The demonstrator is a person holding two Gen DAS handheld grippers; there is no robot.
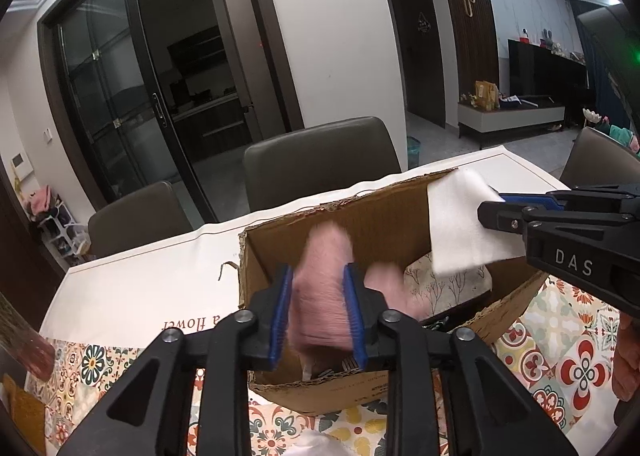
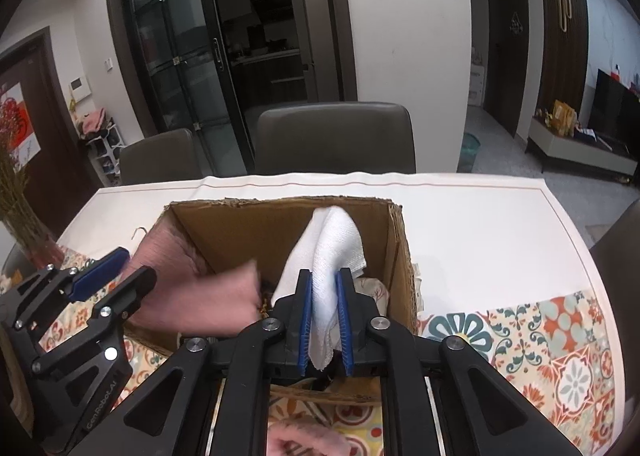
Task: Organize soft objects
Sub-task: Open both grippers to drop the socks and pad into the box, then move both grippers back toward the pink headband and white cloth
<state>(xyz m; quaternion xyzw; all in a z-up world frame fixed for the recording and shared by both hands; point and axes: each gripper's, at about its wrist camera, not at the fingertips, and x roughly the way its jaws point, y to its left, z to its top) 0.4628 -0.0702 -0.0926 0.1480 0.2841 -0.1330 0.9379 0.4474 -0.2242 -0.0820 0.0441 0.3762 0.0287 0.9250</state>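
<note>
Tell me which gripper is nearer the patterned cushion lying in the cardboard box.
Right. The right gripper, holding the white cloth, hangs just above the patterned cushion; the left gripper, holding pink cloth, is farther left.

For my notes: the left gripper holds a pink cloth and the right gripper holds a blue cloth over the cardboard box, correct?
Not quite: the right gripper holds a white cloth, not blue, as the right wrist view shows. The left gripper does hold the pink cloth over the cardboard box.

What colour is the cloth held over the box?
White cloth, clearest in the right wrist view.
</note>
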